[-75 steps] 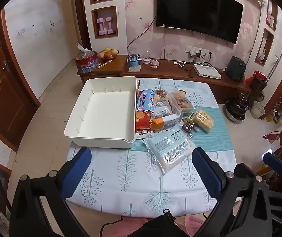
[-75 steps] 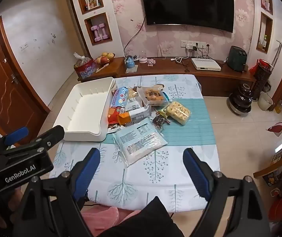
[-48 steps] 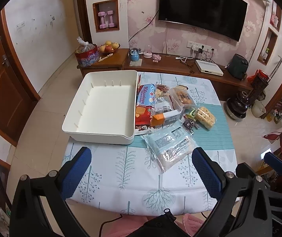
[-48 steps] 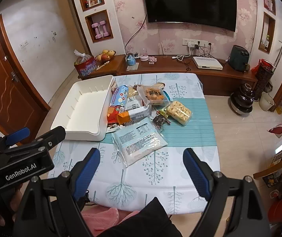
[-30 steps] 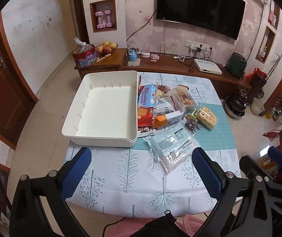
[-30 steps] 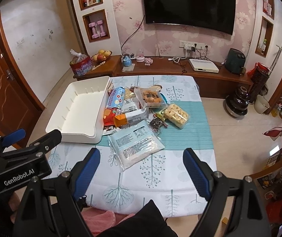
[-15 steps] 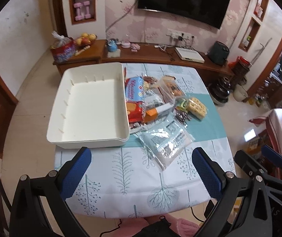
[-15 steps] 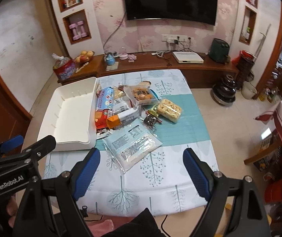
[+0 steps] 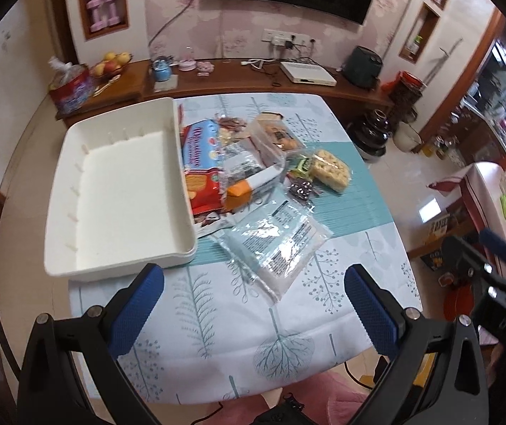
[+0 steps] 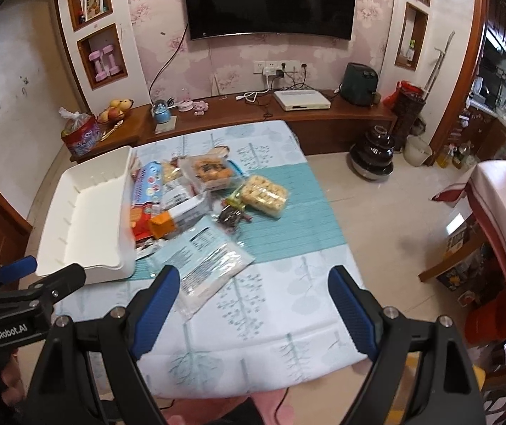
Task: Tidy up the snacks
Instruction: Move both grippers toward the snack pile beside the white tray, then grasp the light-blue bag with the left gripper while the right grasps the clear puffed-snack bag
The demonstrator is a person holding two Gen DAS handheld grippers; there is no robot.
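An empty white bin (image 9: 122,191) (image 10: 86,219) sits on the left of the table. Beside it lies a heap of snacks: a red and blue biscuit pack (image 9: 200,163) (image 10: 145,191), an orange-ended box (image 9: 249,186) (image 10: 175,217), a clear cookie tray (image 9: 276,134) (image 10: 212,171), a yellow puffed-snack pack (image 9: 331,170) (image 10: 263,191) and a large pale blue bag (image 9: 274,239) (image 10: 201,258) nearest me. My left gripper (image 9: 253,283) hovers open over the table's near part, nothing between its blue pads. My right gripper (image 10: 253,283) is open too, above the near right of the table.
The table wears a tree-print cloth (image 9: 217,311) with a teal runner (image 9: 359,209). Behind it stand a low wooden cabinet (image 10: 288,113) with a fruit bowl (image 10: 114,111) and a wall TV (image 10: 270,0). A dark pot (image 10: 373,157) stands on the floor at right.
Both grippers have sunk towards the table and tilted further down. The left view has swung and rolled, so the bin and snacks look nearer. No snack has moved and the jaws stay wide.
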